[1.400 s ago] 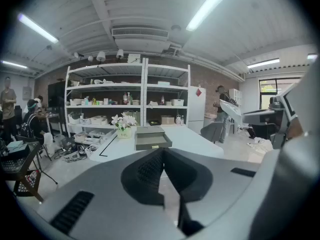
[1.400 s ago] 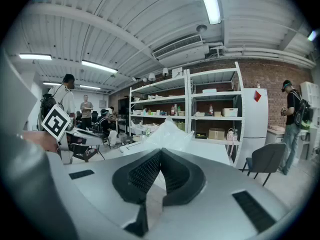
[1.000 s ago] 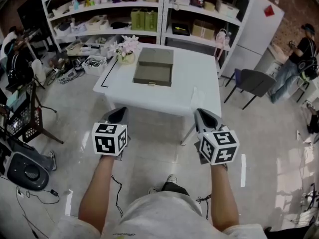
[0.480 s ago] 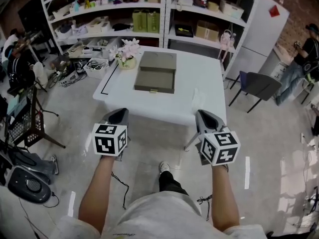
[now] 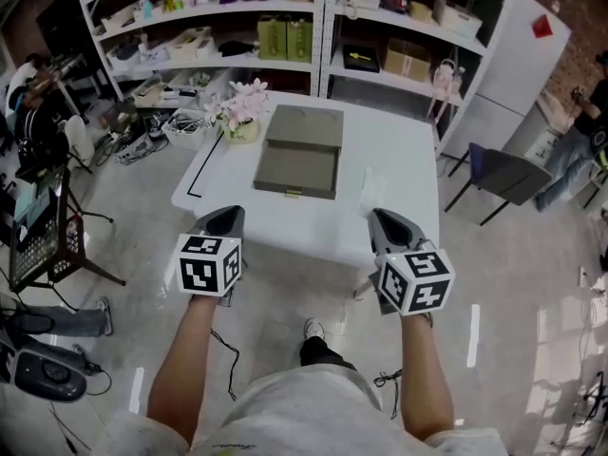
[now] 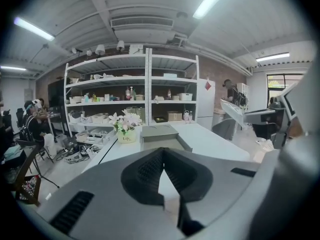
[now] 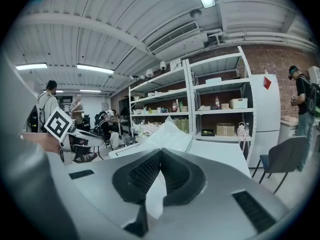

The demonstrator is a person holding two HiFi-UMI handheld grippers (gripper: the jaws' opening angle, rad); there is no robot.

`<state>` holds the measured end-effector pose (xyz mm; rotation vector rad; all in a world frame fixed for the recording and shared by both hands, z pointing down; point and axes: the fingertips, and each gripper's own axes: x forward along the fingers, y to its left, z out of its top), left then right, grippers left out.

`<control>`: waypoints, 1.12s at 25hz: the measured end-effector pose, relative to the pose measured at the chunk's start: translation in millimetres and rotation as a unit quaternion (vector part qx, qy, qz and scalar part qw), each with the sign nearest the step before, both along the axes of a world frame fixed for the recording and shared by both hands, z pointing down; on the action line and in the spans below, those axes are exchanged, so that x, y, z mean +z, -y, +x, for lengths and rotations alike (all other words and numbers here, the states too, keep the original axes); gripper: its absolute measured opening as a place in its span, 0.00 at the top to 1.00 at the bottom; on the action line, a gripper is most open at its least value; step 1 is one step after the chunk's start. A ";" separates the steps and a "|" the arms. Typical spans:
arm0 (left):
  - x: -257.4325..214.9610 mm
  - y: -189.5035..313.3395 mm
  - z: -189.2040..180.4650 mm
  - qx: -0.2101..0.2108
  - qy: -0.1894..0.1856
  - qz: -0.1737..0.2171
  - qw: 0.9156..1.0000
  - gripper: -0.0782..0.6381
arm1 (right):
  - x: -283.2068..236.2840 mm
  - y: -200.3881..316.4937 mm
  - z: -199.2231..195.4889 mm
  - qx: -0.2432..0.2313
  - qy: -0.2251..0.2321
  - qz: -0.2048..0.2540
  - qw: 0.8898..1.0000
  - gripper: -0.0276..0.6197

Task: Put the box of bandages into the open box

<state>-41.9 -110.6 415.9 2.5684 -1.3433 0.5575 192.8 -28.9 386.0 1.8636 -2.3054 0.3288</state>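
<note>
White square tabletop (image 5: 404, 136) ahead of the shelves. The flat grey-brown open box (image 5: 296, 167) sits mid-table. Just beside it, on my right gripper's side, lies a pale white pack (image 5: 373, 188), which I take for the bandages. Left gripper (image 5: 227, 214) and right gripper (image 5: 381, 216) hang short of the box, fingers (image 6: 145, 171) closed and empty. This is the approach step; next I must reach in and open the right one.

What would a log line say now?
left gripper: shut, empty | right gripper: shut, empty | both short of table | open box: on table

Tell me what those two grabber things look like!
The left gripper and right gripper are pale grey pointed shells with black ribbed pads inside. Each carries a white cube with black square markers, and a thin black cable hangs below. The person wears a light short-sleeved shirt.
</note>
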 end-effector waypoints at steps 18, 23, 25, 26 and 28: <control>9.7 90.8 49.7 -0.030 0.007 -0.023 0.999 0.89 | 6.0 106.3 60.7 -0.026 0.009 -0.013 1.000 0.95; 10.8 105.2 56.3 -0.042 0.013 -0.025 0.999 0.89 | 10.3 128.7 67.0 -0.043 0.018 -0.015 0.999 0.95; 10.3 110.2 57.1 -0.047 0.013 -0.026 0.998 0.88 | 11.3 135.4 68.6 -0.048 0.023 -0.014 0.998 0.95; 9.7 112.5 58.1 -0.049 0.014 -0.025 0.998 0.88 | 11.7 138.5 69.9 -0.050 0.025 -0.013 0.998 0.95; 9.7 115.3 59.8 -0.051 0.018 -0.022 0.998 0.88 | 13.5 143.0 71.8 -0.055 0.029 -0.013 0.998 0.95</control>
